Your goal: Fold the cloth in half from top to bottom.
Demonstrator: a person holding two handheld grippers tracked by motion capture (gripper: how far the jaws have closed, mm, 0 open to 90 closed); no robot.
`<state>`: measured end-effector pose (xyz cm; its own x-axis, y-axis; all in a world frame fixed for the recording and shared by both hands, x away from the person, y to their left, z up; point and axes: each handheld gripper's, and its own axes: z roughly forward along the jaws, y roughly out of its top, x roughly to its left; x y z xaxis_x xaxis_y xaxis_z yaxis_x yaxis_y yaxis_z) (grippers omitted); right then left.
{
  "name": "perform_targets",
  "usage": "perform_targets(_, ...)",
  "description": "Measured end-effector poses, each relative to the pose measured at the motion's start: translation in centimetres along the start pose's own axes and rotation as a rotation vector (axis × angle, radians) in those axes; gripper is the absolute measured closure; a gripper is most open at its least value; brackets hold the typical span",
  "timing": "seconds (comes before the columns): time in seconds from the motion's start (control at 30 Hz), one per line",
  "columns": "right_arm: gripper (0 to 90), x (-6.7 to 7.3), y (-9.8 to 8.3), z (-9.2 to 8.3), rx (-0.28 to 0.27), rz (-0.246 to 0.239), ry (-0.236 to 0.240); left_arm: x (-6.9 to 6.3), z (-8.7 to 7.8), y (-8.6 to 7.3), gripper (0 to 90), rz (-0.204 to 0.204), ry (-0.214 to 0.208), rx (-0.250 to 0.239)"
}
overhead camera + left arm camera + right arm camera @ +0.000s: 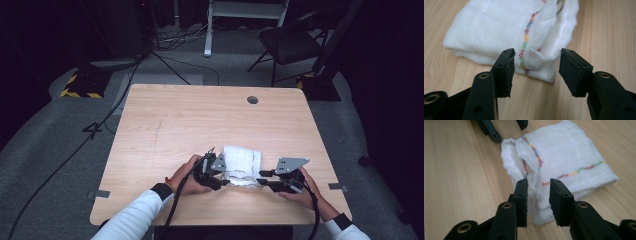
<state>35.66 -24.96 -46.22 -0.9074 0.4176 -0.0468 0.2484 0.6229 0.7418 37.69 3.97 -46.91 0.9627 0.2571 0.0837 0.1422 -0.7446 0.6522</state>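
Grippers (226,176) (263,178) flank folded cloth (242,162), jaws parted.

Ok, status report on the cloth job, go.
Left gripper open, right gripper open, one at each end of the cloth. Cloth folded, flat on the table. Nothing in the way.

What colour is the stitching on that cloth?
Rainbow zigzag on the white cloth: red, yellow, green, blue. Clearest in the left gripper view.
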Motion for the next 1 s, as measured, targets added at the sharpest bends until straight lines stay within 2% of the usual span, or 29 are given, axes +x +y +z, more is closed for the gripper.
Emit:
perform_targets(0.07,65.2,0.0,0.2,-0.2,-0.003,0.003,-0.012,-0.1,-0.2,0.1,41.0,-0.004,0.011,0.002)
perform_targets(0.33,48.3,-0.4,0.7,-1.0,-0.009,0.017,-0.070,0.1,-1.3,0.2,28.9,-0.021,0.057,-0.007)
perform_targets(0.5,38.7,-0.6,0.8,-1.4,0.005,0.023,-0.115,0.2,-1.9,-0.1,22.3,-0.043,0.089,0.008)
perform_targets(0.7,31.7,-0.6,0.7,-2.0,0.022,0.018,-0.158,0.1,-2.9,-0.7,20.9,-0.036,0.134,0.010)
perform_targets(1.0,27.4,-0.7,-0.5,-3.2,0.057,0.020,-0.235,0.0,-4.4,-2.2,20.2,-0.025,0.185,0.039)
